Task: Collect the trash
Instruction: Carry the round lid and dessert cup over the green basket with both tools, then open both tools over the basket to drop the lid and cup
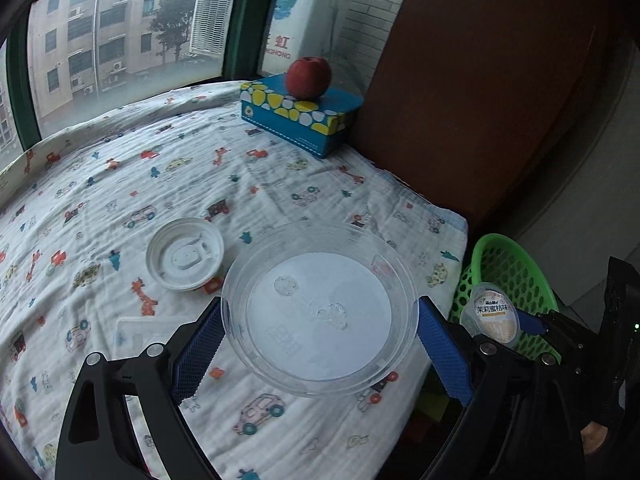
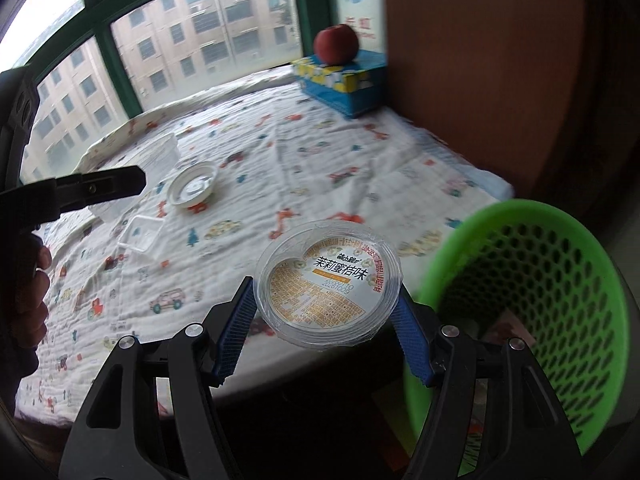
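My left gripper (image 1: 320,344) is shut on a wide clear plastic bowl (image 1: 320,308), its blue pads (image 1: 200,352) pressing both sides of the rim; it hangs over the table's right part. My right gripper (image 2: 324,320) is shut on a small clear jelly cup (image 2: 330,290) with a printed lid, held beside the green mesh basket (image 2: 532,280). That cup (image 1: 494,314) and the basket (image 1: 508,268) also show at the right of the left wrist view. A white lid (image 1: 185,254) lies upside down on the cloth, and it appears again as the white lid (image 2: 193,188) in the right wrist view.
A patterned cloth (image 1: 120,184) covers the table. At the back stands a blue tissue box (image 1: 300,116) with a red apple (image 1: 309,77) on it. A small clear square lid (image 2: 142,234) lies on the cloth. A brown panel (image 1: 480,80) borders the right side; a window lies behind.
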The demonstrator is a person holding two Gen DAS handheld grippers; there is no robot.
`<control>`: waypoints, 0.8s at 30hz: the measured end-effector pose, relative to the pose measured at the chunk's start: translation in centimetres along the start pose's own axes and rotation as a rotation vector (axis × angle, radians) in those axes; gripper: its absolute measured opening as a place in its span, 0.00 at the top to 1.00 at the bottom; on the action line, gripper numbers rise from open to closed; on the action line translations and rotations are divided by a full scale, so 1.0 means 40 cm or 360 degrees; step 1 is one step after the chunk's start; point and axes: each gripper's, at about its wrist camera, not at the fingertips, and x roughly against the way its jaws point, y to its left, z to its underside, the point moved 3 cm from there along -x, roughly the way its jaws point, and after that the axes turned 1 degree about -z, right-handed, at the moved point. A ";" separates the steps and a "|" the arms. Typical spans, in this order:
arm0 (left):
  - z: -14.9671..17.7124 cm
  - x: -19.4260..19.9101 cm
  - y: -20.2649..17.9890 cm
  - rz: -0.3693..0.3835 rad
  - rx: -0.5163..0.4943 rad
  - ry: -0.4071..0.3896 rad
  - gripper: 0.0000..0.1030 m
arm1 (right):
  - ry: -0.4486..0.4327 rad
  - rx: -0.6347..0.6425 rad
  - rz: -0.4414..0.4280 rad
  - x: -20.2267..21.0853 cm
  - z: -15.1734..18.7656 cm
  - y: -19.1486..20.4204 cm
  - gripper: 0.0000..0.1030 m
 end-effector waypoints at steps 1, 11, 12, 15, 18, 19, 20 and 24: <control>-0.001 -0.003 -0.018 0.0014 -0.0015 0.0002 0.13 | -0.0006 -0.0019 0.0029 0.011 0.006 -0.024 0.36; -0.006 -0.036 -0.202 0.0135 -0.0181 0.0035 0.13 | -0.0033 -0.0186 0.0201 0.084 0.062 -0.199 0.36; -0.007 -0.038 -0.217 0.0144 -0.0193 0.0039 0.13 | -0.0035 -0.0204 0.0213 0.091 0.068 -0.216 0.36; -0.007 -0.045 -0.263 0.0173 -0.0234 0.0047 0.13 | -0.0040 -0.0250 0.0250 0.105 0.086 -0.256 0.35; -0.005 -0.054 -0.307 0.0192 -0.0281 0.0058 0.13 | -0.0034 -0.0298 0.0262 0.113 0.103 -0.293 0.35; -0.004 -0.058 -0.321 0.0195 -0.0297 0.0063 0.13 | -0.0032 -0.0312 0.0274 0.116 0.109 -0.305 0.35; -0.002 -0.062 -0.333 0.0199 -0.0309 0.0067 0.13 | -0.0032 -0.0325 0.0284 0.119 0.115 -0.316 0.35; 0.001 -0.076 -0.380 0.0218 -0.0349 0.0085 0.13 | -0.0032 -0.0370 0.0303 0.133 0.134 -0.351 0.35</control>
